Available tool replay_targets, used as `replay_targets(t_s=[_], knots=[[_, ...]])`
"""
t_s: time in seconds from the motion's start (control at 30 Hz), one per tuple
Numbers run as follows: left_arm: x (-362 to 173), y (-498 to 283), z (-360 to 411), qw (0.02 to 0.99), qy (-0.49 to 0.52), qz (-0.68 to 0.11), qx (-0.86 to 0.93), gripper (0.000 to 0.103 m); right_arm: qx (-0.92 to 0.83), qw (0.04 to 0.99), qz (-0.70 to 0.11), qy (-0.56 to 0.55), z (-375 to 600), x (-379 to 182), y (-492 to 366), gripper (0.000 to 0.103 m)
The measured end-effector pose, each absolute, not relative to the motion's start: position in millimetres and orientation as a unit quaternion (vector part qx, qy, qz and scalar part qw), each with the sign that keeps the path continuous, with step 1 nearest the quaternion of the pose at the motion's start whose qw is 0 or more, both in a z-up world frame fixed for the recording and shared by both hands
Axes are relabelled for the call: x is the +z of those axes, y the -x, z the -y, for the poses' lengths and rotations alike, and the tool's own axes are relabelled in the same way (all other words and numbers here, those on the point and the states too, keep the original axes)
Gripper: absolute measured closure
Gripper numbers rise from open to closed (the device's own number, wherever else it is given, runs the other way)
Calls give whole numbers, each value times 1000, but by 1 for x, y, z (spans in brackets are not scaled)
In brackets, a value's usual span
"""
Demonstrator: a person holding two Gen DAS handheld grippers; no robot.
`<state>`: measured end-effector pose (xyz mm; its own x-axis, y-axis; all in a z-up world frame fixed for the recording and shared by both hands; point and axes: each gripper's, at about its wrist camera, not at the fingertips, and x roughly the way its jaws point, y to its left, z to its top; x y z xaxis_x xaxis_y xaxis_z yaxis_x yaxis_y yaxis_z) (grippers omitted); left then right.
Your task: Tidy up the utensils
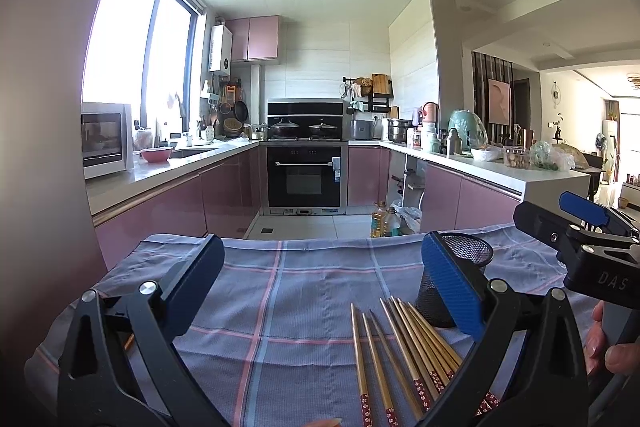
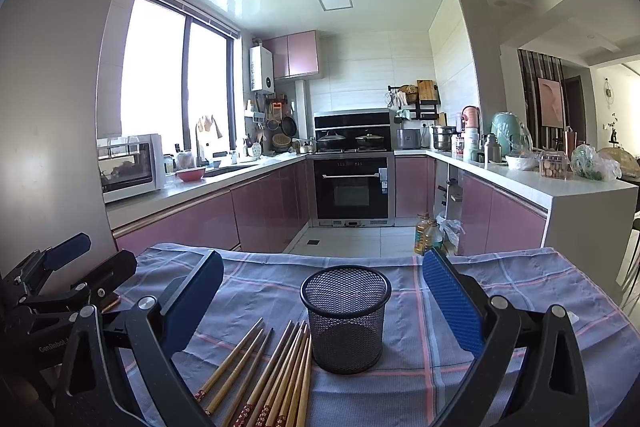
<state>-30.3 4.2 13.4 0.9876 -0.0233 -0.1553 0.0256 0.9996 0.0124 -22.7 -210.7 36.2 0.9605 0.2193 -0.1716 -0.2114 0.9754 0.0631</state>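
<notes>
Several bamboo chopsticks (image 1: 404, 355) with red patterned ends lie loose on the checked blue cloth (image 1: 280, 291). A black mesh holder (image 2: 346, 317) stands upright and empty just right of the chopsticks (image 2: 276, 375). My left gripper (image 1: 320, 287) is open above the cloth, the chopsticks under its right finger and the mesh holder (image 1: 468, 255) partly hidden behind that finger. My right gripper (image 2: 324, 303) is open too, with the holder between its fingers but not touched. Each gripper shows at the edge of the other's view, the right gripper (image 1: 580, 227) at right, the left gripper (image 2: 86, 259) at left.
The cloth-covered table (image 2: 520, 279) ends at a far edge facing a kitchen with pink cabinets (image 2: 272, 207) and an oven (image 2: 352, 187). Oil bottles (image 2: 426, 233) stand on the floor beyond the table. A hand (image 1: 612, 347) holds the right gripper.
</notes>
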Motion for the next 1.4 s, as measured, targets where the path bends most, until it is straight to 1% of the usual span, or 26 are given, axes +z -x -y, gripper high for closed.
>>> replay_targets(t_s=[1.4], knots=[[11,25,-2,996,-9,-86,-14,6,114,988,-99,-28,219,30,17,6]])
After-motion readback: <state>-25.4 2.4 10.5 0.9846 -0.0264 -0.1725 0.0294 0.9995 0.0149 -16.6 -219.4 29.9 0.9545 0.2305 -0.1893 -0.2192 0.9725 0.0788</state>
